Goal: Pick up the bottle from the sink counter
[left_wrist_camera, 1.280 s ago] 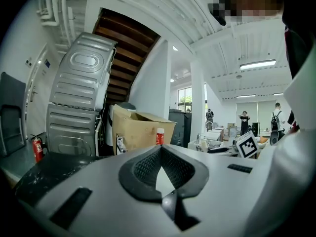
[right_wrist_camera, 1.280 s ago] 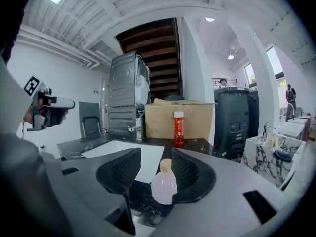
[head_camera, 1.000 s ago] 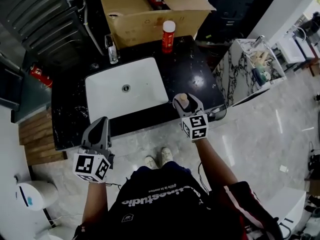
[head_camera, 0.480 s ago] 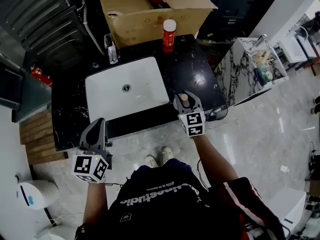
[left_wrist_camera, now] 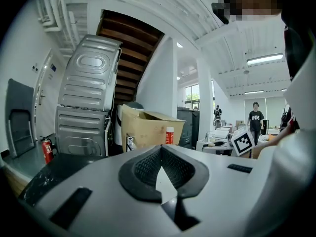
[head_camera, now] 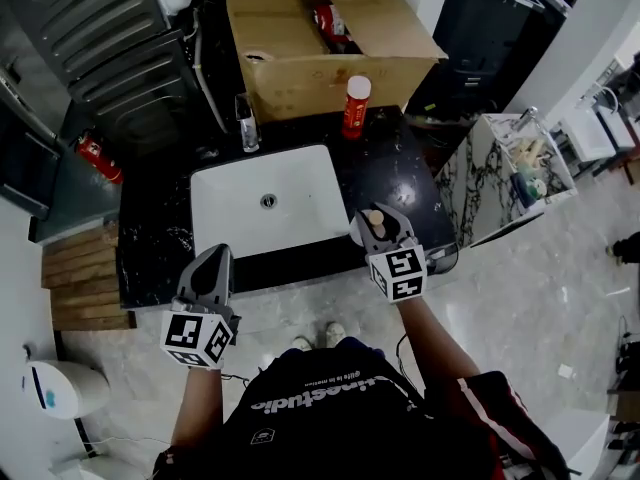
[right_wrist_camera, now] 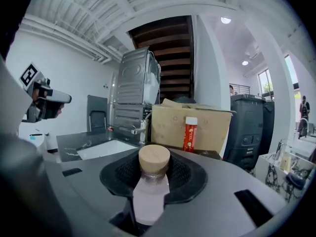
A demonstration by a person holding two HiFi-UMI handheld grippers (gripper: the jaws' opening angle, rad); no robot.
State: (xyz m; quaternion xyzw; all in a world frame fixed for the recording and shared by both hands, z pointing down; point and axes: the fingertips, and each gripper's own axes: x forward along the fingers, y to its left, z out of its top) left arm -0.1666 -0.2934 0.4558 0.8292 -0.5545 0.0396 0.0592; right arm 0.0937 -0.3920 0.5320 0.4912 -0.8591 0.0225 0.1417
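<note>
A small pale pink bottle (right_wrist_camera: 150, 194) with a tan wooden cap (head_camera: 372, 219) stands upright between the jaws of my right gripper (head_camera: 378, 227), over the front right part of the black sink counter (head_camera: 400, 173). The jaws are closing and their dark pads press on its neck in the right gripper view. My left gripper (head_camera: 211, 271) hangs in front of the counter's edge, left of the white sink (head_camera: 228, 230). Its pads (left_wrist_camera: 143, 168) meet with nothing between them.
A red bottle with a white cap (head_camera: 356, 106) stands at the counter's back, against an open cardboard box (head_camera: 330, 63). A chrome faucet (head_camera: 247, 123) rises behind the sink. A marble-patterned stand (head_camera: 500, 173) is to the right, a fire extinguisher (head_camera: 97, 158) to the left.
My right gripper's jaws have narrowed round the bottle's neck. Both grippers stay near the counter's front edge while the head view has shifted a little.
</note>
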